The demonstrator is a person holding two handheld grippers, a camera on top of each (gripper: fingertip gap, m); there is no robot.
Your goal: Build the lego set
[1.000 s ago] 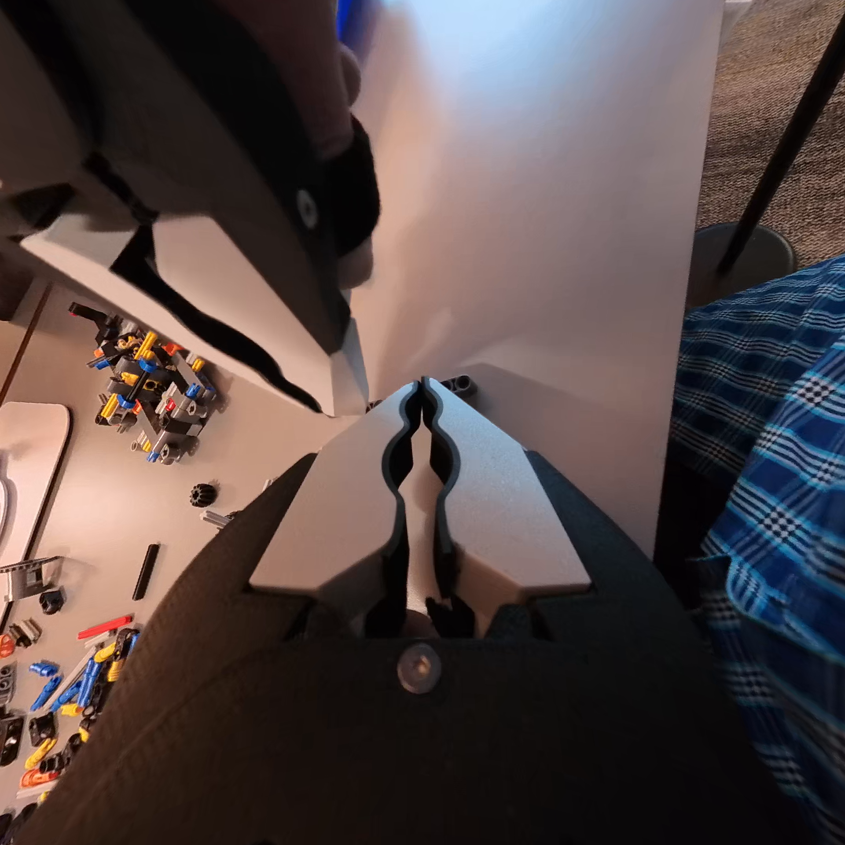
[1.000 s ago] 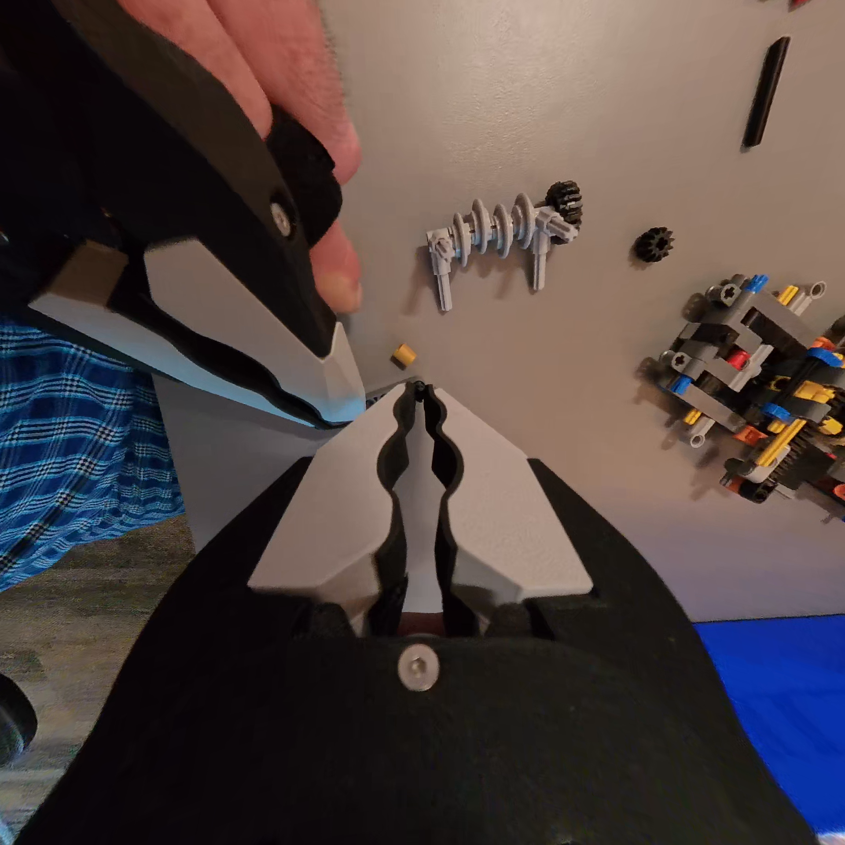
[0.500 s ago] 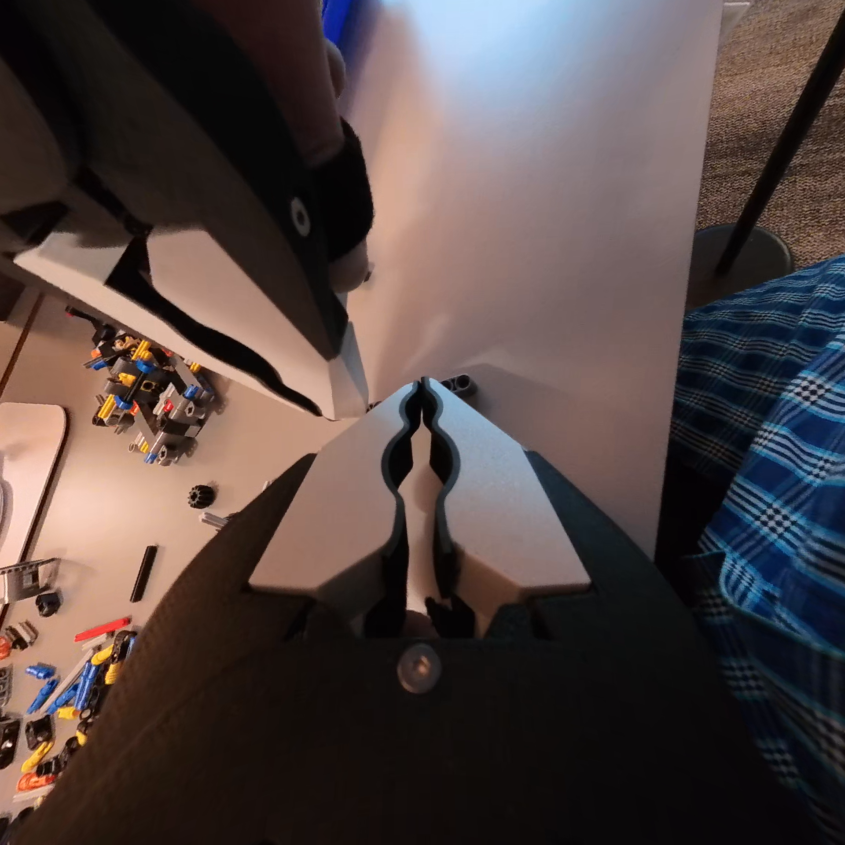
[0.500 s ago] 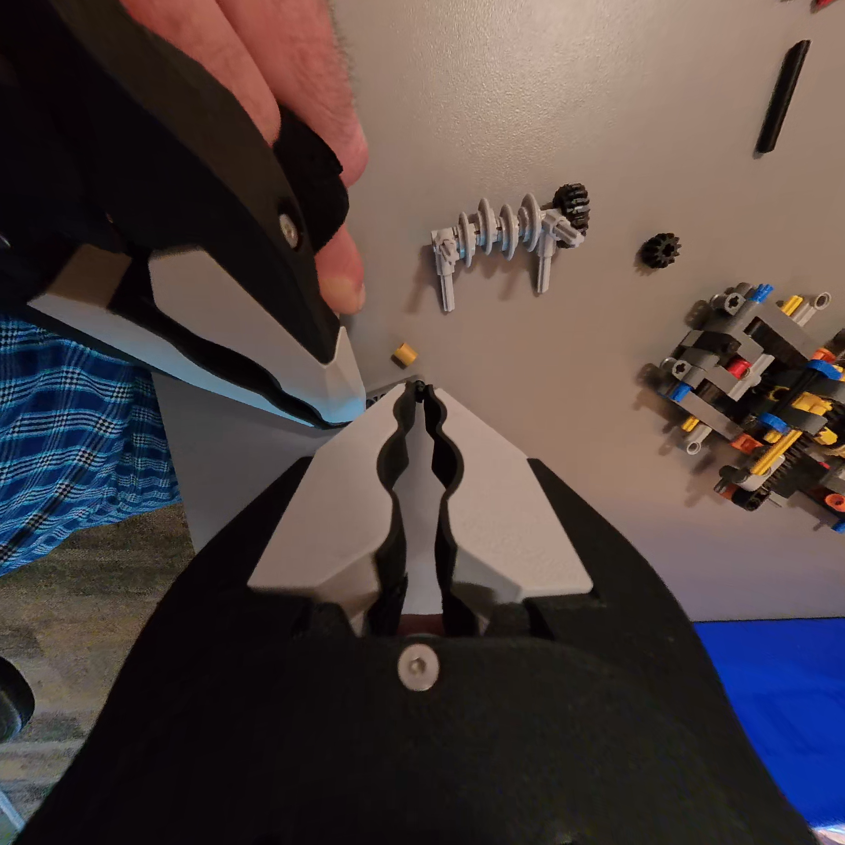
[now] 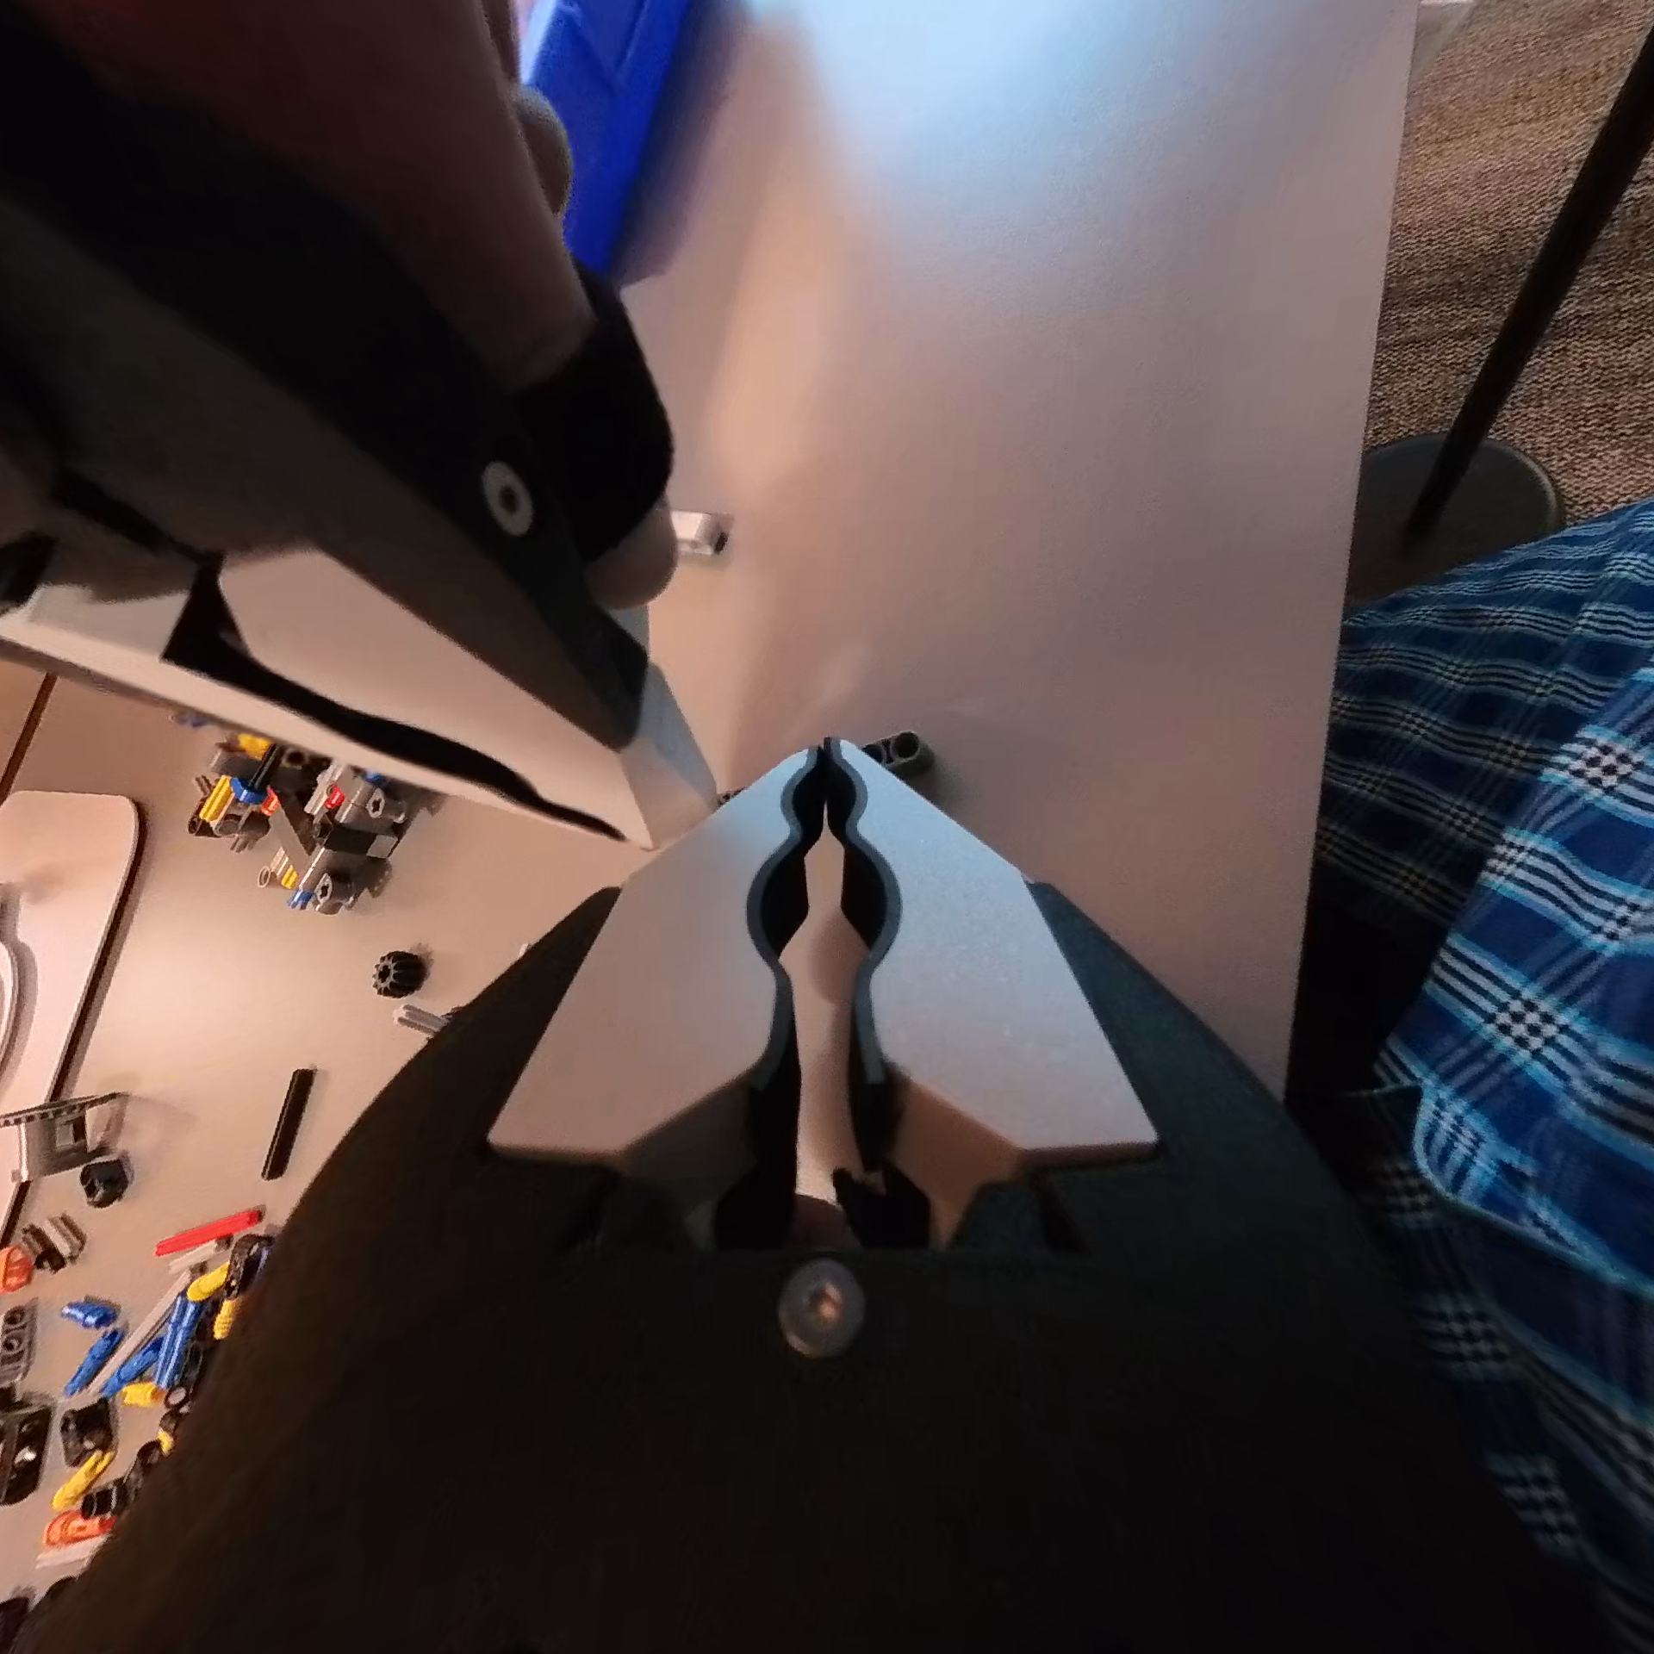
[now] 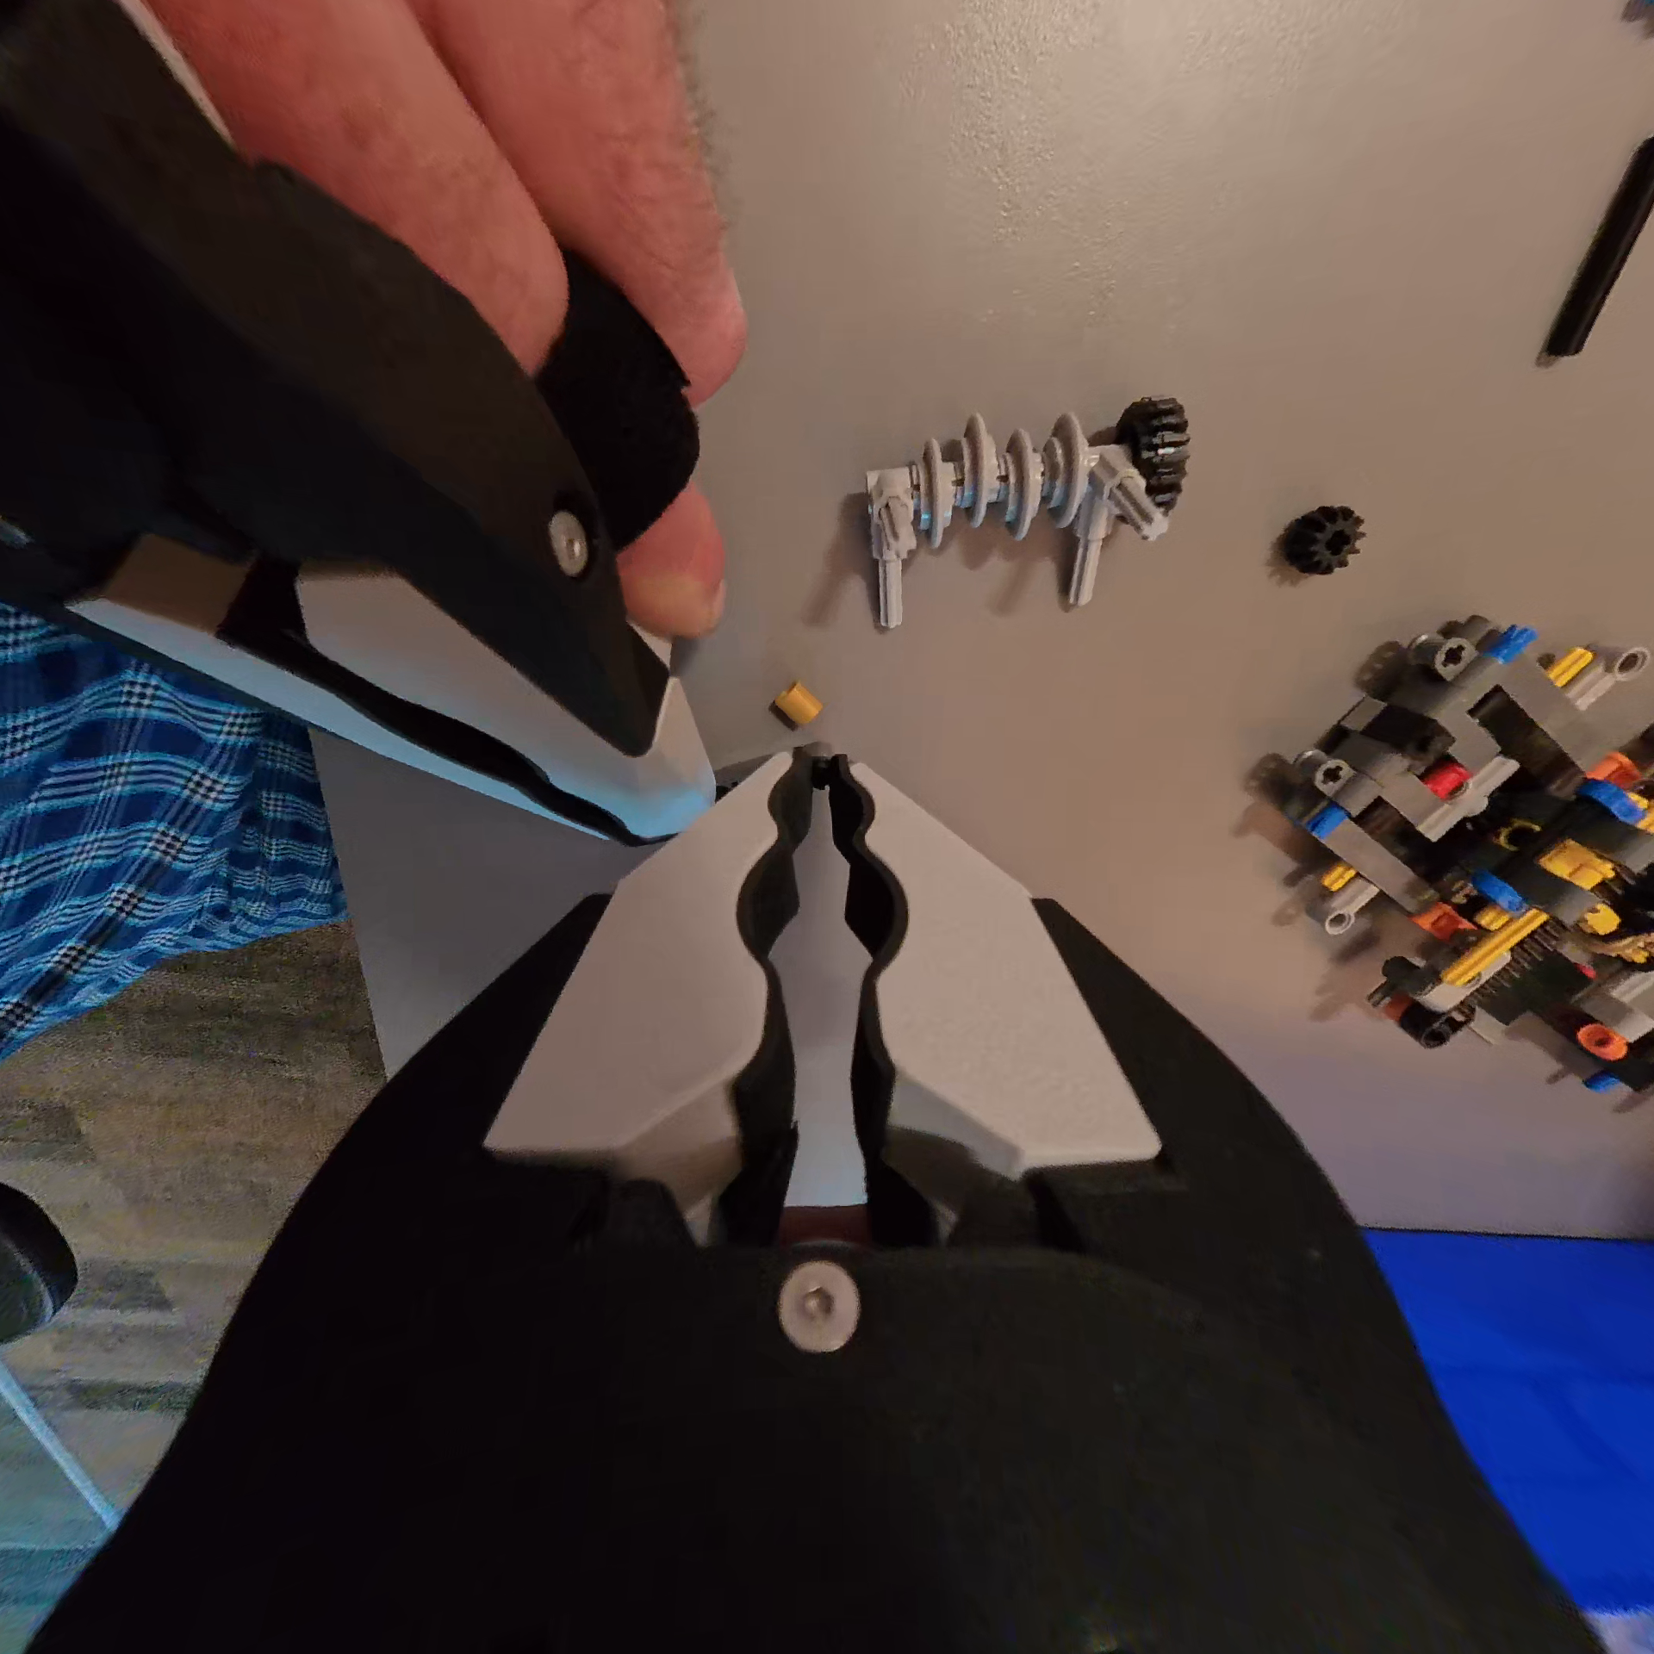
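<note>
My left gripper [image 5: 825,750] is shut on a small dark grey holed piece [image 5: 904,747] that sticks out to the right of its tip. My right gripper [image 6: 819,761] is shut on a tiny black pin [image 6: 819,768]. The two tips meet just above the grey table [image 6: 1074,224] near its edge. The right gripper also shows in the left wrist view [image 5: 667,788], and the left gripper in the right wrist view [image 6: 689,788]. The partly built model [image 6: 1477,823], grey and black with yellow, blue and orange parts, lies on the table; it also shows in the left wrist view [image 5: 304,832].
A grey worm-gear sub-assembly [image 6: 1002,492] with a black gear, a loose black gear [image 6: 1320,537], a yellow bush [image 6: 797,700] and a black axle [image 6: 1602,268] lie nearby. A pile of loose parts [image 5: 107,1342] and a pale board [image 5: 63,895] are farther off. A person's plaid clothing [image 5: 1477,895] is beside the table edge. Left and right tips are no more than a few centimetres apart. My right tips are roughly 15 cm from the partly built model [image 6: 1477,823].
Both grippers stay shut, tips together. The views have drifted slightly, so the table's parts sit a little lower in the left wrist view. A small light grey piece now shows past the fingertip.
</note>
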